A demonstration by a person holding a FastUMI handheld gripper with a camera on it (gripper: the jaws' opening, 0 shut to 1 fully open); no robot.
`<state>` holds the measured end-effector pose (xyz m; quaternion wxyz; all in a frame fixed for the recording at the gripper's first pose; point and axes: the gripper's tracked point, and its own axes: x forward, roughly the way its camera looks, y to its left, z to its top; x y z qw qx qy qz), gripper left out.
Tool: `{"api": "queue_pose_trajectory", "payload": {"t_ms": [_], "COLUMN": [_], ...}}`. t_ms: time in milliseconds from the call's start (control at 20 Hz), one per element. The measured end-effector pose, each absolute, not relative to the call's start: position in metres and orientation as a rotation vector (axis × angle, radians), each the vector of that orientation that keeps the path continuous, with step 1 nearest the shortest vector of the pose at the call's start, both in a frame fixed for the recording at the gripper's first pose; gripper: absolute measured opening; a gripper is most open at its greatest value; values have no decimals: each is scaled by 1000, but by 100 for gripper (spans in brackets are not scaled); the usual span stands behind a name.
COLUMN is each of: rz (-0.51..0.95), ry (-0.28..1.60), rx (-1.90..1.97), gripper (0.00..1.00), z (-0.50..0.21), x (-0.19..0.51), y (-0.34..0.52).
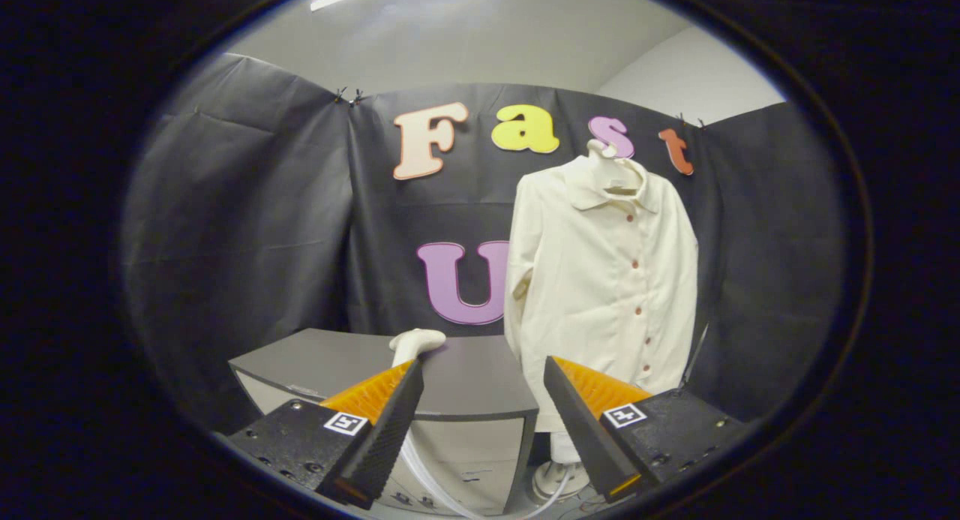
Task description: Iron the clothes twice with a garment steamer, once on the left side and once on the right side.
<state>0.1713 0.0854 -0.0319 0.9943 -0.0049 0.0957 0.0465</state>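
Observation:
A cream button-up shirt (604, 280) hangs on a hanger in front of the black cloth wall, beyond my fingers and to the right. The white steamer head (417, 343) lies on the grey table (465, 389), just beyond my left finger, which hides its lower part. A white hose (427, 486) runs down in front of the table. My gripper (484, 374) is open, its fingers wide apart with nothing between them.
The grey table stands to the left of the shirt and drops off at its front edge. A white stand base (556, 479) sits on the floor under the shirt. Black cloth walls close in the booth on all sides.

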Motion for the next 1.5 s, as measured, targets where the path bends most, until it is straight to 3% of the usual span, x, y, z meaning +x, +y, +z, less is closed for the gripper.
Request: {"api": "queue_pose_trajectory", "payload": {"t_ms": [400, 550, 900, 950, 1050, 1250, 1400, 1500], "rz": [152, 234, 256, 256, 238, 231, 242, 249], "ry": [425, 503, 757, 774, 834, 908, 896, 844], "rx": [2, -53, -66, -49, -48, -148, -107, -100], "gripper": [97, 97, 98, 95, 72, 71, 49, 49], "z": [-92, -111, -172, -175, -178, -198, -198, -187], "x": [275, 294, 325, 329, 330, 338, 337, 340], "y": [144, 174, 212, 219, 225, 221, 223, 225]}}
